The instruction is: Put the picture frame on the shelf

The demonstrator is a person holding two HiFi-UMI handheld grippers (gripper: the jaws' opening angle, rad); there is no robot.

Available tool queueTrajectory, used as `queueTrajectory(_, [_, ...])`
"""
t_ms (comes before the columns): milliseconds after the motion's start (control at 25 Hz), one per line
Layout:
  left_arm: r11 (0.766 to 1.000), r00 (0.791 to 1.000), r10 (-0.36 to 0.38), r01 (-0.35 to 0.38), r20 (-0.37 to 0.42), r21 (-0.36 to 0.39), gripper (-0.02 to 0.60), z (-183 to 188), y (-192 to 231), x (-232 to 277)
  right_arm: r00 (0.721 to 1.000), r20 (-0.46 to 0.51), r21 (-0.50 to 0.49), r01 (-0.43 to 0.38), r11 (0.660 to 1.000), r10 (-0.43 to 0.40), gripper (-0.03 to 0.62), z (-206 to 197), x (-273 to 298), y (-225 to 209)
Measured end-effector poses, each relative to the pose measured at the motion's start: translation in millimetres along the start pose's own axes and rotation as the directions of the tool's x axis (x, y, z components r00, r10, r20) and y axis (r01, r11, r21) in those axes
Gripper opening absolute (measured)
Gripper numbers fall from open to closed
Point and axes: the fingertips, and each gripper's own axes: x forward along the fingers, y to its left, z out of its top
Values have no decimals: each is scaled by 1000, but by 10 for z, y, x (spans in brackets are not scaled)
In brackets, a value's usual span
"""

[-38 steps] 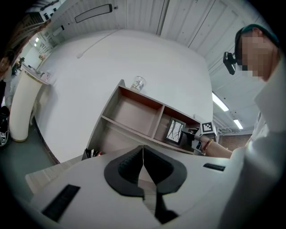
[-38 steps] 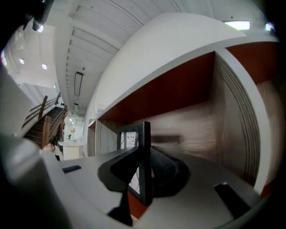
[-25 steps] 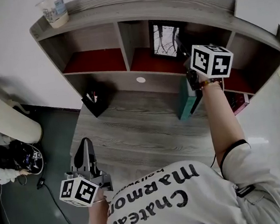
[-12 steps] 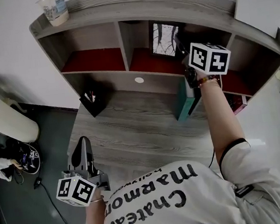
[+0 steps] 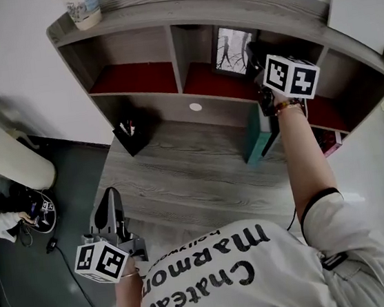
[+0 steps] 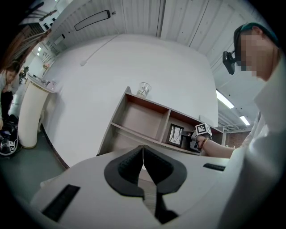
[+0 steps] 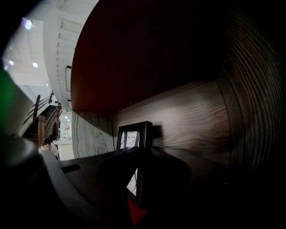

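Frame (image 5: 233, 49) stands upright in the middle bay of the shelf (image 5: 195, 6), on that bay's red floor, towards its right end and close to the back wall. It has a dark border and holds a pale picture with thin dark lines.

The right tongs (image 5: 260, 71) reach into that bay from the right, with the marker cube just behind them. In the right gripper view the frame (image 7: 133, 139) shows edge on, and its right edge sits between the right tongs (image 7: 142, 152). The jaws are opening, though the pads look to be touching the frame on both sides. Wood-grain walls and the red underside of the shelf top fill the rest of that view.

The left tongs (image 5: 108, 207) hang low at the near left, off the near edge of the tabletop (image 5: 181, 175) and well apart from the shelf. In the left gripper view the left tongs (image 6: 143, 154) are closed, pad against pad, with nothing between them.

A clear cup (image 5: 82, 6) stands on the shelf top at the far left. On the tabletop, a black pen holder (image 5: 130, 132) sits at the far left and a teal box (image 5: 256, 138) stands upright under the right arm. A white bin (image 5: 5, 158) stands on the floor to the left.
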Motion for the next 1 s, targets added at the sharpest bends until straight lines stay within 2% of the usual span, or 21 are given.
queueTrajectory(760, [1000, 1000, 4, -4, -12, 13, 18, 22, 92, 3, 999, 6, -58, 53, 997, -52, 109, -11, 49, -5])
queueTrajectory(1000, [1000, 999, 16, -16, -29, 3, 18, -20, 159, -30, 999, -2, -74, 52, 996, -52, 147, -27, 48, 16])
